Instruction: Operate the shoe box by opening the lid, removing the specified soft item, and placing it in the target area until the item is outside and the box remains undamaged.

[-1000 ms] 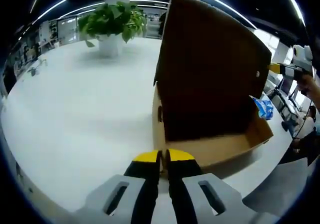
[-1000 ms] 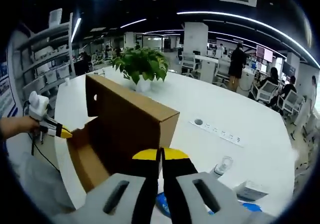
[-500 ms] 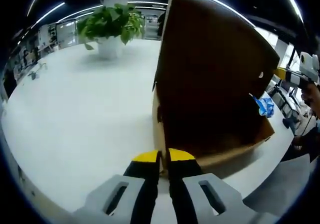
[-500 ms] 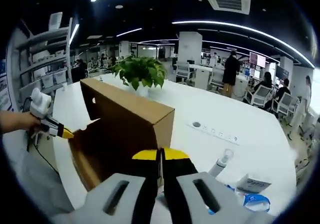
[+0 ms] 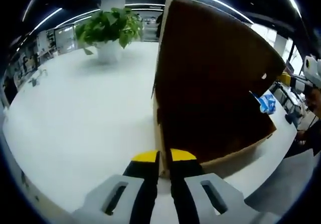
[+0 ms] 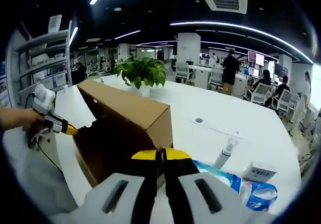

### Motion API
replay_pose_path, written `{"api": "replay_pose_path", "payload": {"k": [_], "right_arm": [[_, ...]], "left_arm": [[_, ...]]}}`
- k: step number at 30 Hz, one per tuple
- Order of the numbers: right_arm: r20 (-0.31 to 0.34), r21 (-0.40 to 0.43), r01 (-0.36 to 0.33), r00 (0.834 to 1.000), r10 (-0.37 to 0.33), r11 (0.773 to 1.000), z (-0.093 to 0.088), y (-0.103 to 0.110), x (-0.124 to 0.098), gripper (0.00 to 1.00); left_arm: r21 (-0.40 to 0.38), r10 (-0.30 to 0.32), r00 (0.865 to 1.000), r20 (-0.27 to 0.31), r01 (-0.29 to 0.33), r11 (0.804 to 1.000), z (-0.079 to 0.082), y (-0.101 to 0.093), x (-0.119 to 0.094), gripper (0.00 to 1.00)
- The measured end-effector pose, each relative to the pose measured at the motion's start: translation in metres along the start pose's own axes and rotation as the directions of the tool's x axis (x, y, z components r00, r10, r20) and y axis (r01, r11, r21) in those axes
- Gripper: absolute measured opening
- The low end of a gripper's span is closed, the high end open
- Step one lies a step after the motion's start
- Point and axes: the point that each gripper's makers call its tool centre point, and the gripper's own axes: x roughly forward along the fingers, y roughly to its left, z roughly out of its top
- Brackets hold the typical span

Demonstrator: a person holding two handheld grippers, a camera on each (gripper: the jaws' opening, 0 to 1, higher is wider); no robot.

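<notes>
shoe box [image 6: 128, 129] on table [image 6: 241, 124] | plant [image 6: 141, 71] behind box | bottle [image 6: 224, 153] right of box

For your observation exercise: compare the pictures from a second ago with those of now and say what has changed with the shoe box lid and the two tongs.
The lid has swung further open, now steeper in the left gripper view. Both tongs are shut as before: the left tongs at the cardboard box wall, the right tongs at the lid's far end. Plant and blue-white packets stayed put.
</notes>
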Motion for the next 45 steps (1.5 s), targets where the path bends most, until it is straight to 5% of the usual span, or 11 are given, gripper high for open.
{"api": "replay_pose_path", "payload": {"k": [12,24,33,45], "right_arm": [[0.008,-0.078,-0.014,1.0,0.014,0.997,-0.014,0.012,-0.008,0.03],[0.007,-0.155,-0.081,0.997,0.083,0.985,-0.024,0.027,-0.014,0.1],[-0.017,-0.177,-0.144,0.99,0.143,0.974,-0.037,0.036,-0.018,0.15],[-0.073,-0.169,-0.248,0.968,0.238,0.954,-0.057,0.053,-0.023,0.28]], "left_arm": [[0.064,-0.004,0.993,0.114,-0.004,0.998,0.037,0.001,-0.022,0.19],[0.218,-0.073,0.979,0.19,0.031,0.976,0.072,-0.015,-0.04,0.31],[0.33,-0.129,0.981,0.145,0.076,0.941,0.06,-0.029,-0.039,0.35],[0.333,-0.183,0.979,0.086,0.145,0.932,0.037,-0.035,-0.037,0.45]]}}
